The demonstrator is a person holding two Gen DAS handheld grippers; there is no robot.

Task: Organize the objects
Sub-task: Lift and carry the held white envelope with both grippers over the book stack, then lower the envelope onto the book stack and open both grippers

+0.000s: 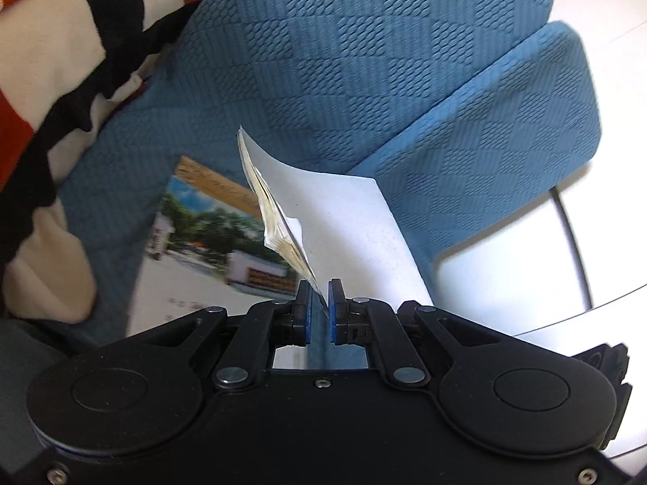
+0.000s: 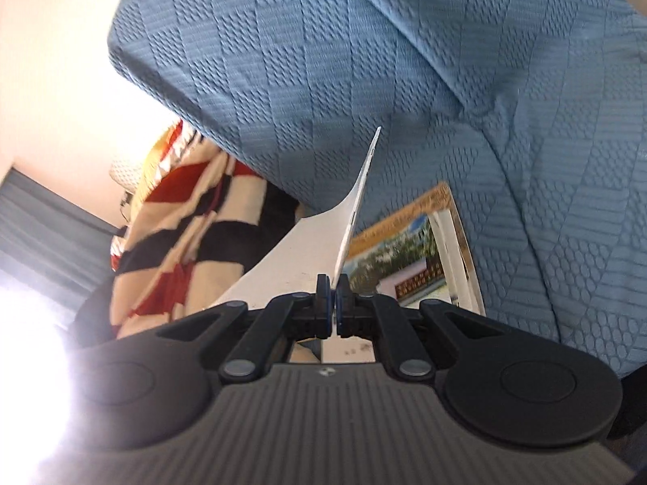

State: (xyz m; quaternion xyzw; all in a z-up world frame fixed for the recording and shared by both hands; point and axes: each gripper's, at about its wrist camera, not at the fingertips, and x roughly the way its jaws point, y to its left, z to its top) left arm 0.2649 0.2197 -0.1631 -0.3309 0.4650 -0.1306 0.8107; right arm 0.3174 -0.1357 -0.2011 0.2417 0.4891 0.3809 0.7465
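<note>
My left gripper [image 1: 319, 299] is shut on the lower edge of a thin white booklet [image 1: 352, 226]. The booklet stands on edge, its pages fanning upward and its cover curving off to the right. In the right wrist view, my right gripper [image 2: 333, 295] is shut on a white booklet [image 2: 307, 254] that rises to a point and curves away to the left. Whether both grippers hold the same booklet, I cannot tell. A second booklet [image 1: 194, 238] with a photo of trees and a building lies flat on the blue sofa seat [image 1: 364, 60]. It shows just behind my right gripper too, as the photo booklet [image 2: 408, 258].
A red, black and cream striped blanket [image 1: 60, 60] is heaped on the sofa beside the booklets, and this blanket [image 2: 182, 222] shows in the right view as well. Blue textured cushions [image 2: 323, 60] fill the background. White floor tiles [image 1: 586, 222] lie past the sofa's edge. Glare washes out the right view's lower left.
</note>
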